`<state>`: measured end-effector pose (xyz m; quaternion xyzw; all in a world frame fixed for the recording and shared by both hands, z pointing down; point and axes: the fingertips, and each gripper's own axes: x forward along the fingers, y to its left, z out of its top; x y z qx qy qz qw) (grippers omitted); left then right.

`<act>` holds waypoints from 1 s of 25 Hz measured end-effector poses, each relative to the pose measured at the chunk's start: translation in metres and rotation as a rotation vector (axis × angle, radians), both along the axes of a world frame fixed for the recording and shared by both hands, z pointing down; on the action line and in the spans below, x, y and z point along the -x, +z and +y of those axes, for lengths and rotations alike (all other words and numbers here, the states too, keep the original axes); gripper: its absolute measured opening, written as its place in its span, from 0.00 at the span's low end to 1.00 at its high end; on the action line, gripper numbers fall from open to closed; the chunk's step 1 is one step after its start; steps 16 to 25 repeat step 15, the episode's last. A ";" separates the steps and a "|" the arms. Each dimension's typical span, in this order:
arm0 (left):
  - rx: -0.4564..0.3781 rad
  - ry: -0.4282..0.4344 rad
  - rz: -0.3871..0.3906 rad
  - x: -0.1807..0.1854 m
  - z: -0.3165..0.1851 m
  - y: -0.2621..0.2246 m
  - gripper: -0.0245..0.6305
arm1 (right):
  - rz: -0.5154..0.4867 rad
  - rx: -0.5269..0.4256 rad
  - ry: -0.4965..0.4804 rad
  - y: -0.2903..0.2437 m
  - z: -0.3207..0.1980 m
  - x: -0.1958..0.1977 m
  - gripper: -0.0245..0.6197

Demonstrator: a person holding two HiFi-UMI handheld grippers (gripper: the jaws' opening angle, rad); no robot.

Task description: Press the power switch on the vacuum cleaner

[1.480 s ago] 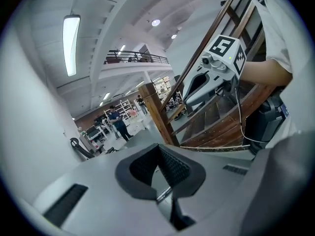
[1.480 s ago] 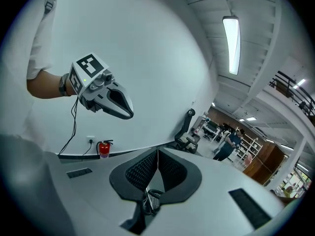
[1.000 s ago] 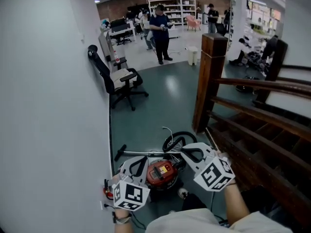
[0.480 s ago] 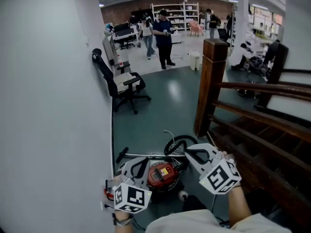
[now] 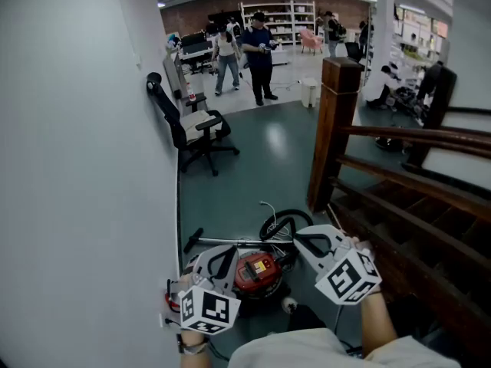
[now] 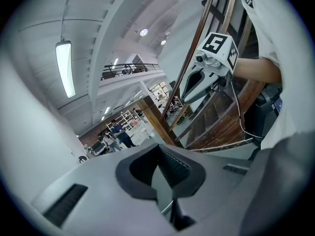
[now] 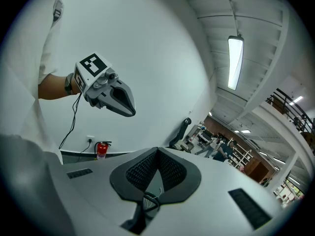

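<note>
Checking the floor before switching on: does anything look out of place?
The wand of the red vacuum cleaner lies flat on the floor near the wall, and its hose loops loosely toward the stair post; possibly a trip hazard. Nothing looks spilled or broken.

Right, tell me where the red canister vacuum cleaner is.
Head view, bottom centre: the red canister vacuum cleaner sits on the teal floor, showing between the left claw and right claw, black hose coiled just beyond.
</note>
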<state>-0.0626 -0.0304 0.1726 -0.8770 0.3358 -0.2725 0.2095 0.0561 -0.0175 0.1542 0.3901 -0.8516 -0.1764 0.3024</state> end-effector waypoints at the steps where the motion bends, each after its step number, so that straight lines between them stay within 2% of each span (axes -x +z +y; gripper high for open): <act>1: 0.002 0.000 0.000 0.000 0.000 0.000 0.04 | 0.001 0.001 0.000 0.000 0.000 0.000 0.08; 25: 0.021 -0.008 0.004 0.004 -0.007 0.005 0.04 | 0.008 0.016 -0.001 0.004 -0.009 0.002 0.08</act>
